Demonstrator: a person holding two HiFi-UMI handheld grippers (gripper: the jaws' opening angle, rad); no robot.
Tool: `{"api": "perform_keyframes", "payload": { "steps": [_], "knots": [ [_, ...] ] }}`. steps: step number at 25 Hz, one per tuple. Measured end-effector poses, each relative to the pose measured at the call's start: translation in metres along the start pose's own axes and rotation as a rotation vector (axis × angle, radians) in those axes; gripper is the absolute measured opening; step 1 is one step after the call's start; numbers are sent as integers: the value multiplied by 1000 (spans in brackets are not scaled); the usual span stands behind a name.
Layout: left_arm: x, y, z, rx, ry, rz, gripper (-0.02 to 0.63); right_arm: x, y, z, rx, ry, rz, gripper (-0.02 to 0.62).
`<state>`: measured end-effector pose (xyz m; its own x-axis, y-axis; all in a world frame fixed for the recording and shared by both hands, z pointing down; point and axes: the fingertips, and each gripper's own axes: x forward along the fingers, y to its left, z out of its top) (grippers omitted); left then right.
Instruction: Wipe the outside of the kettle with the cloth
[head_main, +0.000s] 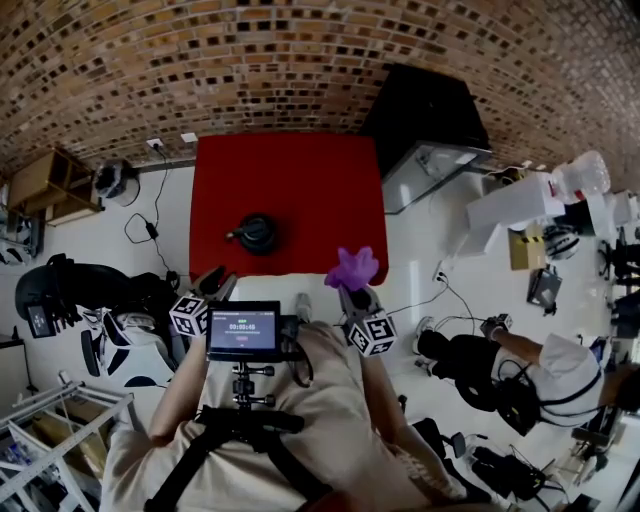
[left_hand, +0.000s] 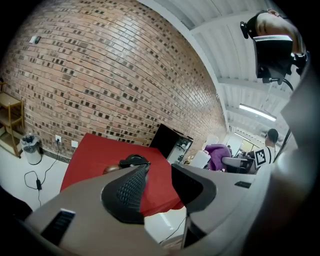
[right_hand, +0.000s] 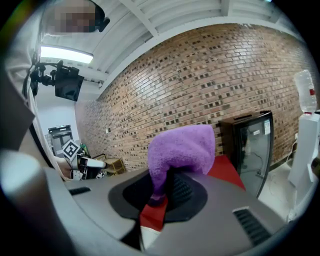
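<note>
The left gripper (head_main: 214, 280) hangs at the near edge of the red-covered surface (head_main: 300, 170), toward its near-left corner, fingers spread with nothing between them. The dark, rounded metal kettle (head_main: 258, 233) stands on the surface left of centre, nearer the near edge. It is ahead of the left fingers and apart from both pairs. Further right along that edge, the right gripper (head_main: 352, 290) has its fingers pinching the fluffy purple cloth (head_main: 352, 266), which is clear of the kettle. As I judge it, the cloth is in hand but the wiping has not begun — the whole outside is left to do.
</note>
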<state>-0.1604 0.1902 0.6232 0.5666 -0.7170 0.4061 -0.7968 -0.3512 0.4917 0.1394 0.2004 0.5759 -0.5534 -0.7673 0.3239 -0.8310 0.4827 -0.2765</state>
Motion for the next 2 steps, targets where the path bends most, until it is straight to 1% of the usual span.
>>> {"api": "perform_keyframes", "payload": {
  "steps": [2],
  "knots": [
    [4,-2,-2,3,2,-6,167,-1,-2,-1,2,0,-1,69]
  ]
}}
